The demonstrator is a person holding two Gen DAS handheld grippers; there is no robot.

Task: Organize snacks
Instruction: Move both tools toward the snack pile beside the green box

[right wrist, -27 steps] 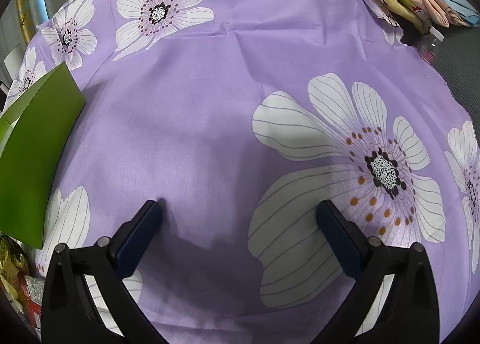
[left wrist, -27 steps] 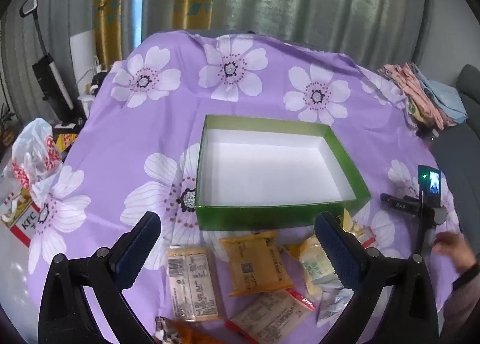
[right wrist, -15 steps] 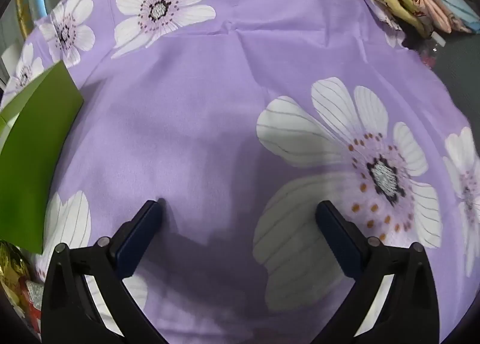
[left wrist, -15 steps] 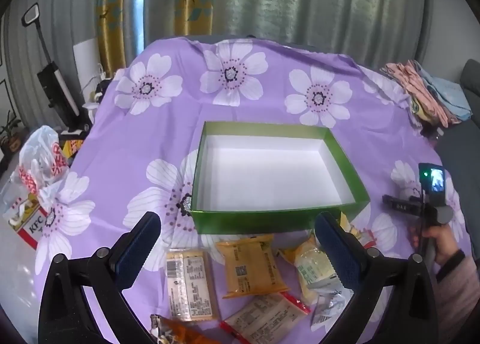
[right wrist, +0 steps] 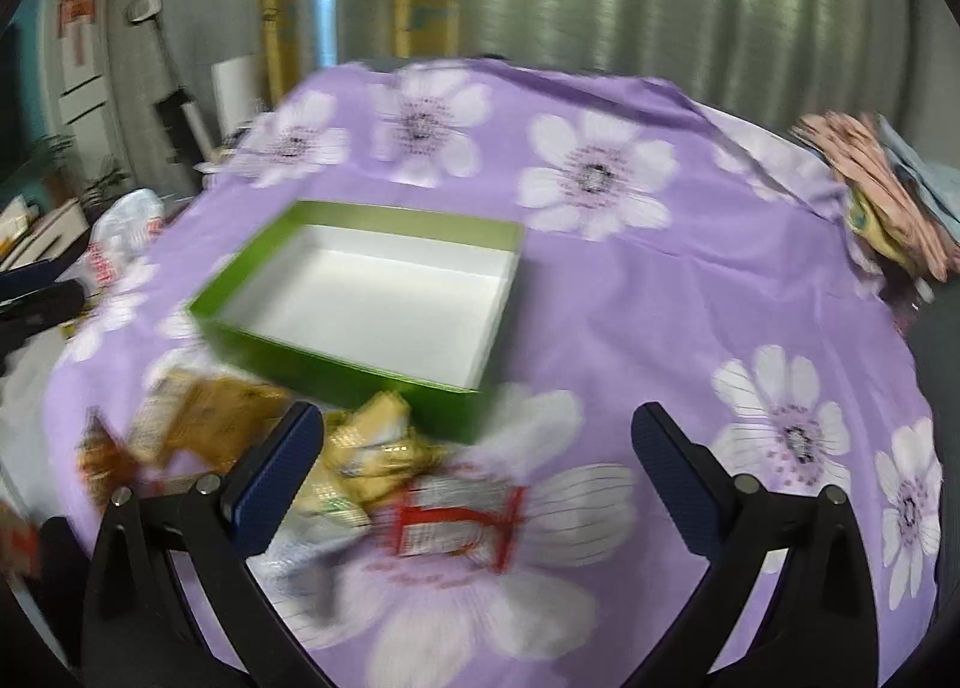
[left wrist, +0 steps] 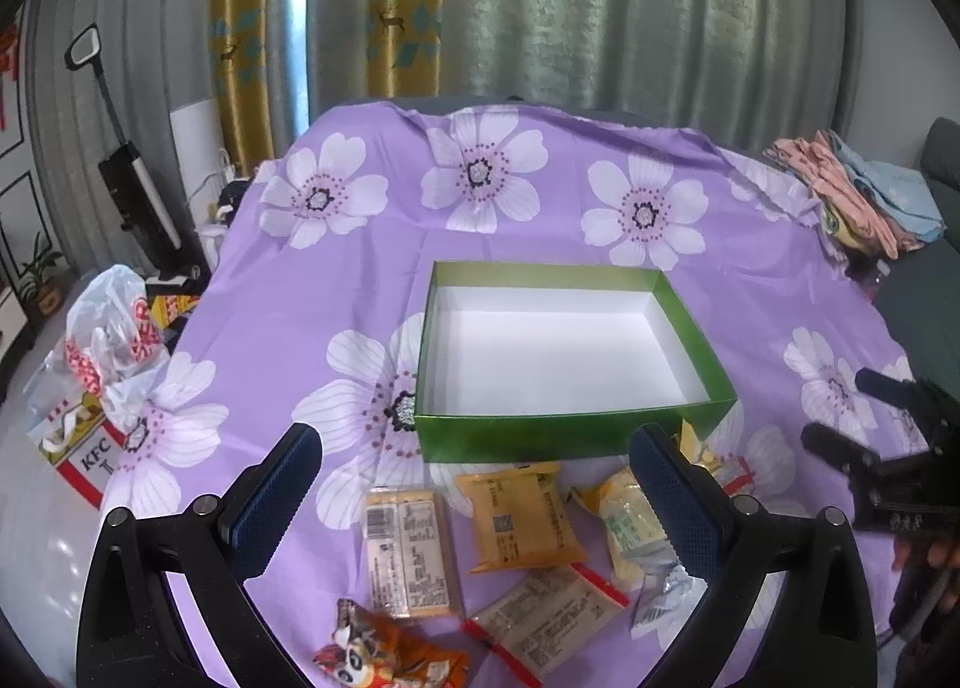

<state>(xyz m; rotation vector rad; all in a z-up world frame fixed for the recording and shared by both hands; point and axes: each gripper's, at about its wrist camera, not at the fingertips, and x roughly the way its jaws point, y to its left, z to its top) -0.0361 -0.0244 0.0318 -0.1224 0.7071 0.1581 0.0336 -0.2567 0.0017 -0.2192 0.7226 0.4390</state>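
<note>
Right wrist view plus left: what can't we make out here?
- Right wrist view: motion blur smears the snack packets; print and count unreadable.
- Left wrist view: orange cartoon-print packet cut off by bottom edge.
- Left wrist view: pale yellow packet partly behind the left gripper finger.
- Left wrist view: right gripper partly cut off.

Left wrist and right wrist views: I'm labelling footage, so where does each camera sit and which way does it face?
Left wrist view: on the left tongs, open, looking across snack packets at the green box; the right tongs show at the right edge.
Right wrist view: on the right tongs, open, blurred, facing the green box from its right.
Shared: box, purple flowered cloth, curtains.
</note>
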